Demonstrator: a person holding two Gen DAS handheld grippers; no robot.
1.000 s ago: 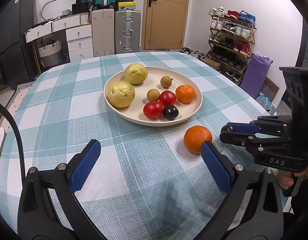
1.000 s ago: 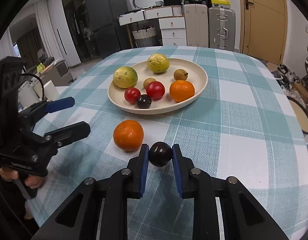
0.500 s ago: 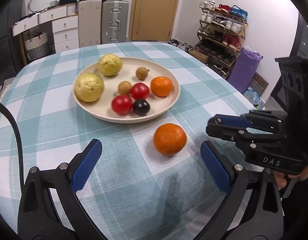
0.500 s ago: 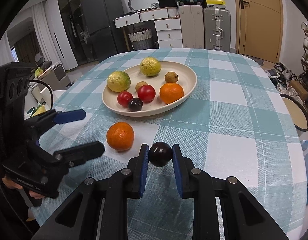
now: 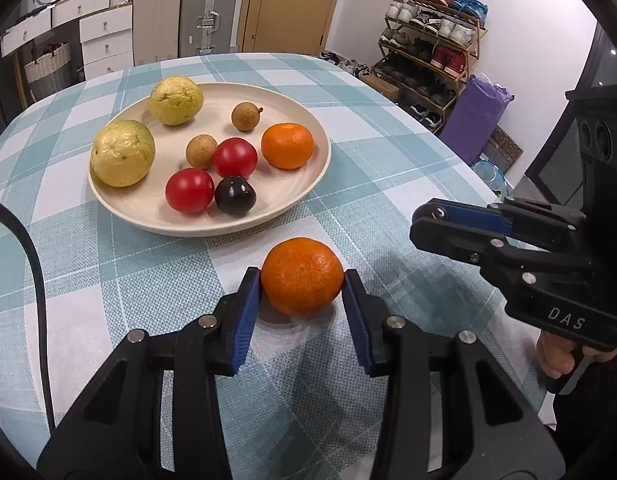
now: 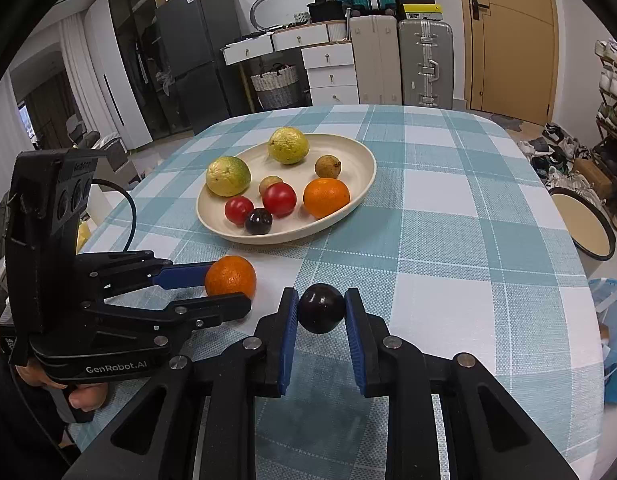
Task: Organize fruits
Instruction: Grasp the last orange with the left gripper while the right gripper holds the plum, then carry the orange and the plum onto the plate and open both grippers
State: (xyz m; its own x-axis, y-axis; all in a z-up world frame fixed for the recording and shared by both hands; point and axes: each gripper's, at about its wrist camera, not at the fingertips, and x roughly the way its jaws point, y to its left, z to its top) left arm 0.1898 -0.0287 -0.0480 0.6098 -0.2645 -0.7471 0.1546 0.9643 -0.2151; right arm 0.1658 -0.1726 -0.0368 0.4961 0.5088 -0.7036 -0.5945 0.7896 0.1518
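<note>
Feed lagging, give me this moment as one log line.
left claw: shut on orange | right claw: shut on dark plum | plate: eight fruits

Woven checked cloth [image 5: 108, 280] over the tabletop. Matt cream plate [image 5: 300, 184]; dimpled orange [image 5: 302, 276], glossy dark plum [image 6: 321, 308].

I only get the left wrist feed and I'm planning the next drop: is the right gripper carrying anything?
Observer: Yes. The right gripper is shut on a dark plum, pinched between its blue pads.
Operator: How does my grip on the loose orange look from that side?
Observer: In the right wrist view, the left gripper has one finger behind the loose orange and one in front of it. The fruit sits low over the tablecloth; I cannot tell whether it is lifted.
</note>
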